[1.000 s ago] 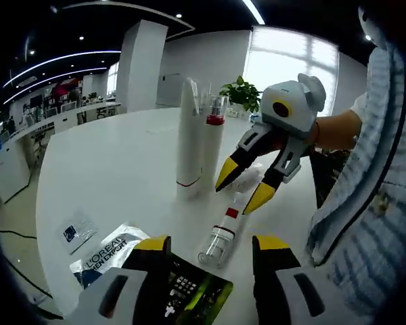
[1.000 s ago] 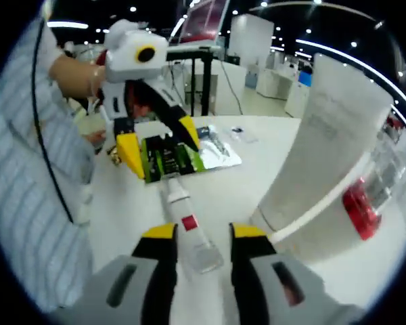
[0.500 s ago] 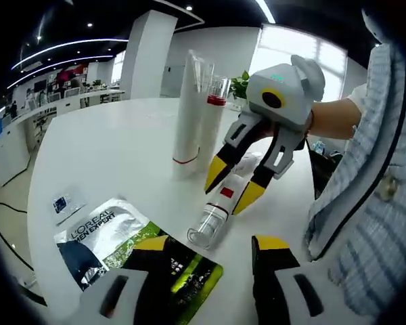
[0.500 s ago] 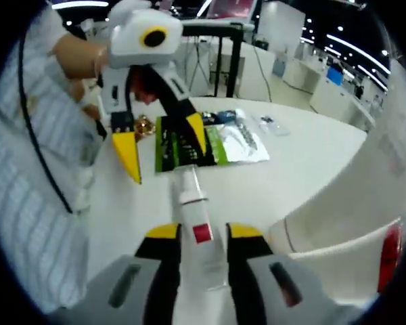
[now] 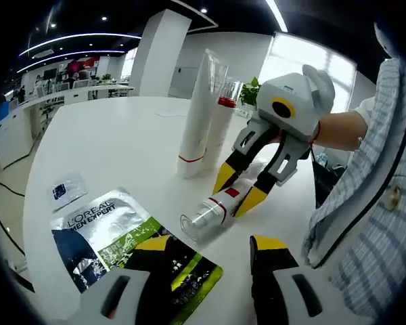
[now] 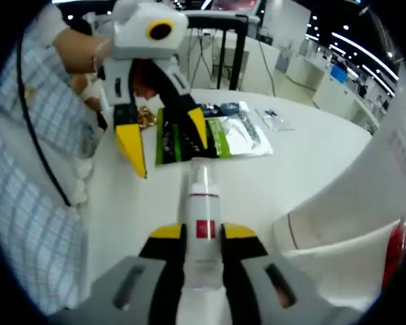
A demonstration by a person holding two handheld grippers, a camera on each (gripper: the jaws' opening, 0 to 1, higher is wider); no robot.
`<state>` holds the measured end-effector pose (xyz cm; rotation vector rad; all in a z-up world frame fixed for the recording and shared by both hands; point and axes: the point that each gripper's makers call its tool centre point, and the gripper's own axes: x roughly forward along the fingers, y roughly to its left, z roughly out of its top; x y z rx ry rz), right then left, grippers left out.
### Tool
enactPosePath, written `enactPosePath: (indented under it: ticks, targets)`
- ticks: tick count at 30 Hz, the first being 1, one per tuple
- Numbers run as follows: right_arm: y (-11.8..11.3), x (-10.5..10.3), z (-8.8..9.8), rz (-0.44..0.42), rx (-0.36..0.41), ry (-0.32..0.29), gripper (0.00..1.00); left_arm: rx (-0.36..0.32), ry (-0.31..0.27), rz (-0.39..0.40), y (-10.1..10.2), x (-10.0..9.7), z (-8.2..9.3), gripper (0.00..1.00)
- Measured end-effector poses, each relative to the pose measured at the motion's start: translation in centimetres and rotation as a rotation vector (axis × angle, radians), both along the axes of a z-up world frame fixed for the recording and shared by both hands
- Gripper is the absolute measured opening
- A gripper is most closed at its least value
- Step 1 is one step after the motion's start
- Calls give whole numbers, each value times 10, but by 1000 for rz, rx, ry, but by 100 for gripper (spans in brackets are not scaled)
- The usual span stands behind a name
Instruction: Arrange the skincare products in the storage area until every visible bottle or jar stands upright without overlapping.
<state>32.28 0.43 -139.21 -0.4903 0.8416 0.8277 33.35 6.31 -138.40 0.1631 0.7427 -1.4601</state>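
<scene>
My right tongs point(image 6: 201, 233) are clamped on the small clear bottle point(image 6: 201, 203) lying on the white table point(image 5: 122, 142), while my left tongs point(image 5: 210, 247) hang open over the green sachet point(image 5: 183, 271) — empty. I'd tip the bottle up slowly, cap end clear of the table. Then plant it beside the two upright white tubes point(image 5: 201, 115), not touching them.

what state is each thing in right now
small bottle: tilted, clear cap end out, gripped by the right gripper
tall white tube: upright
red-banded tube: upright, beside the tall one
foil sachet: lying flat
left gripper: open, empty, over the sachet
</scene>
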Motion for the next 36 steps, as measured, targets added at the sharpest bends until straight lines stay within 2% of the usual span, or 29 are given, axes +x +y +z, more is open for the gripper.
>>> enactPosePath:
  ticks: [5, 8, 10, 13, 14, 16, 18, 21, 29, 34, 36]
  targets:
    - [3, 0, 11, -65, 124, -21, 18, -3, 11, -7, -2, -2, -1, 44]
    - [2, 0, 16, -103, 171, -32, 18, -31, 45, -6, -6, -4, 5, 41]
    - [3, 2, 22, -134, 229, -54, 18, -58, 68, -7, -10, -5, 11, 41]
    - [5, 1, 27, -163, 288, -50, 19, -74, 80, -8, -12, -5, 14, 38]
    - [4, 0, 29, -173, 311, -58, 19, -105, 92, -8, -15, -5, 21, 37]
    - [3, -1, 26, -178, 307, -62, 19, -147, 113, -7, -20, -4, 30, 36]
    - [2, -1, 27, -198, 326, -71, 19, -152, 131, 1, -19, -3, 34, 36]
    - [2, -1, 33, -212, 353, -85, 19, -178, 128, 3, -21, -1, 42, 36]
    - [2, -2, 32, -222, 342, -108, 18, -267, 136, -22, -32, -8, 68, 33]
    - [2, -2, 34, -236, 336, -144, 18, -309, 120, -54, -39, -14, 82, 32]
    - [2, -1, 36, -250, 352, -161, 18, -339, 133, -67, -43, -17, 89, 32]
